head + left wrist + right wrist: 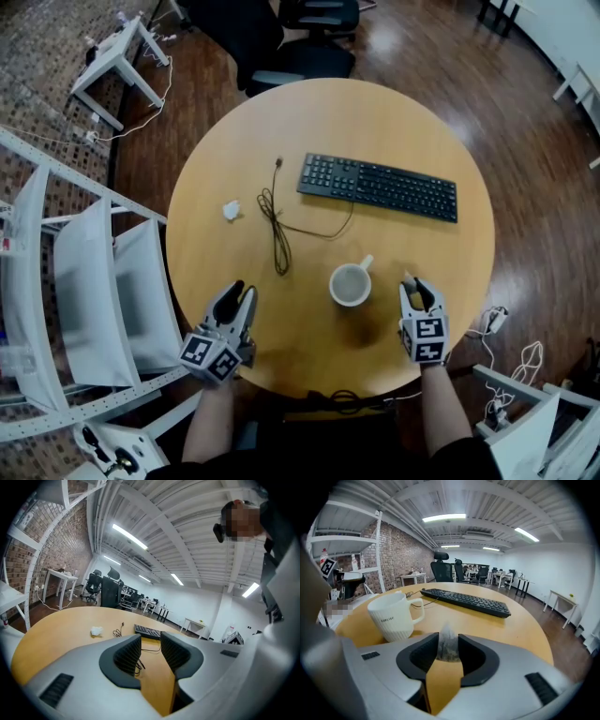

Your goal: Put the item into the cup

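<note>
The right gripper [449, 649] clamps the bag [448, 639] low over the table [511, 627], just right of the cup [393, 616]. It should lift straight, centre the bag above the rim, then release. The left gripper [151, 652] idles, jaws apart, empty.

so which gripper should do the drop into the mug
Right. The right gripper is shut on the tea bag, just beside the white mug; the left gripper is open, empty and farther off.

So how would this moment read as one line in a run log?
right gripper: shut on tea bag | left gripper: open, empty | cup: upright beside right gripper, tea bag not yet inside
</note>
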`<state>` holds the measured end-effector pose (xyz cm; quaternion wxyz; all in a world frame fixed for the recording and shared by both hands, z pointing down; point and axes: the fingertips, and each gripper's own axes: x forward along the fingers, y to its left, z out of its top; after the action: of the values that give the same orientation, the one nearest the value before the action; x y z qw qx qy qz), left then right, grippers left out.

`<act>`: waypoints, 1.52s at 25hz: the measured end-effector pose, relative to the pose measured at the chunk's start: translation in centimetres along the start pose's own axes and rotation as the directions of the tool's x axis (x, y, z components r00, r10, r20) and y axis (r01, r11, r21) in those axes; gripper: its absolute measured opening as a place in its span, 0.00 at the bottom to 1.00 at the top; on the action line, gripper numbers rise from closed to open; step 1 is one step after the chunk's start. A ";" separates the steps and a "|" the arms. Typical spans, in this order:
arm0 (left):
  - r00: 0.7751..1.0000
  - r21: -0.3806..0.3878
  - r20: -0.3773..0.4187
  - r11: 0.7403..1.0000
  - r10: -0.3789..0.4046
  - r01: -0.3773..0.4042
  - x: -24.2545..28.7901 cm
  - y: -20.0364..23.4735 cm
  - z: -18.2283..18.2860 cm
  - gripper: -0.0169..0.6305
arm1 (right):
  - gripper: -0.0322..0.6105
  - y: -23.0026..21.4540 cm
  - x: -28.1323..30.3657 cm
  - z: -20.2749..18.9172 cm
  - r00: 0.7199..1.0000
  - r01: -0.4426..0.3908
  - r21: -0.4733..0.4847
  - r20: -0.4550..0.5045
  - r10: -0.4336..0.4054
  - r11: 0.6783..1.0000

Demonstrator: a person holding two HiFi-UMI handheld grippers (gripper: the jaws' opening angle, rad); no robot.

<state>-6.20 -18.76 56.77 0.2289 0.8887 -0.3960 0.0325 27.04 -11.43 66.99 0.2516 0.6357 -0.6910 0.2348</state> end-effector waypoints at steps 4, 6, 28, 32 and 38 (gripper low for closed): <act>1.000 0.011 0.025 1.000 -0.017 0.017 -0.7 -0.1 1.0 0.22 | 0.22 -0.3 -1.8 3.2 0.996 0.026 0.006 0.084 -0.026 1.000; 0.999 0.019 0.041 0.999 -0.027 0.027 -1.0 -0.1 1.5 0.22 | 0.22 -0.3 -2.7 4.9 0.991 0.041 0.004 0.126 -0.041 0.999; 0.960 0.140 0.276 0.990 -0.048 0.009 -5.1 1.3 11.9 0.22 | 0.22 0.2 -11.5 16.2 0.896 0.165 -0.075 0.428 -0.118 0.984; 0.953 0.139 0.301 0.990 -0.029 -0.014 -5.8 2.0 12.0 0.22 | 0.22 1.6 -9.9 16.0 0.913 0.129 -0.100 0.401 -0.079 0.987; 0.954 0.124 0.301 0.991 0.008 -0.047 -7.2 3.1 11.7 0.21 | 0.22 4.6 -8.5 16.7 0.924 0.072 -0.136 0.382 -0.015 0.988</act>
<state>-14.77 -20.68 45.78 0.1073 0.8907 -0.4355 -0.0739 22.24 -15.29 48.74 0.1644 0.6639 -0.7278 0.0499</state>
